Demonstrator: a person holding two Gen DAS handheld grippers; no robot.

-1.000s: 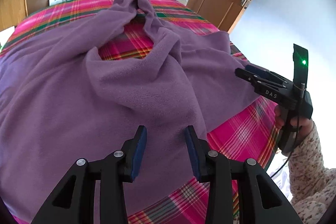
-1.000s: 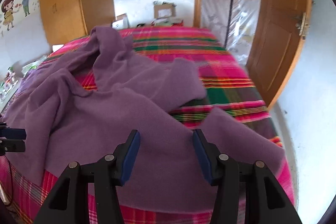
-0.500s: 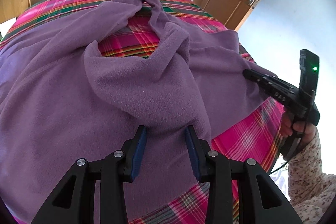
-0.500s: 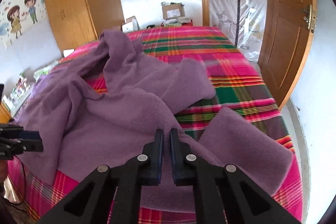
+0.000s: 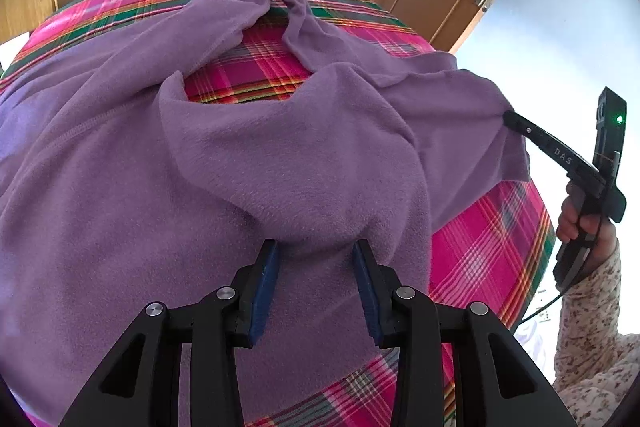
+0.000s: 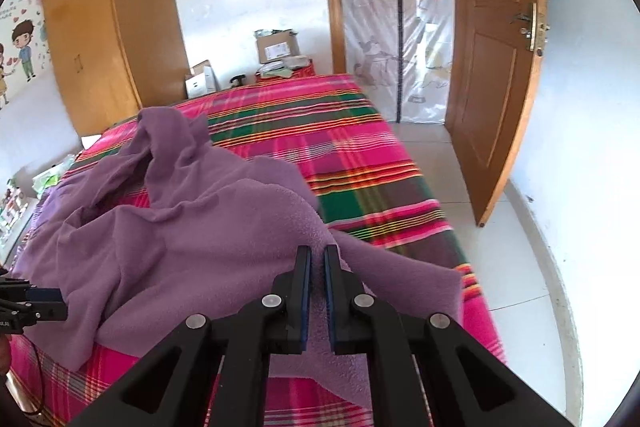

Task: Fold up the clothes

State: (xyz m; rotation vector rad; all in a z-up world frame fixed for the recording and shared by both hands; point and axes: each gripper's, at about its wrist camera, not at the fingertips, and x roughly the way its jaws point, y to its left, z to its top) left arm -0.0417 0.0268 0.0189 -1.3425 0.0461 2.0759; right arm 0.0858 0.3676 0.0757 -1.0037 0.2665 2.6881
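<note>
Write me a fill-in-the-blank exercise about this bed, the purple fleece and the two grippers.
1. The fleece lying on the bed is ____ in colour.
2. The right gripper is ____ on a fold of the fleece.
3. The bedspread has a ____ pattern.
4. The wooden door stands ____.

Missing words: purple; shut; plaid; open

Garment (image 5: 224,187): plain purple fleece. Bedcover (image 6: 328,131): pink, green and yellow plaid. Gripper pads (image 5: 266,283): blue. Door (image 6: 496,67), right of frame: orange-brown wood. Sleeve (image 5: 588,327): floral.
</note>
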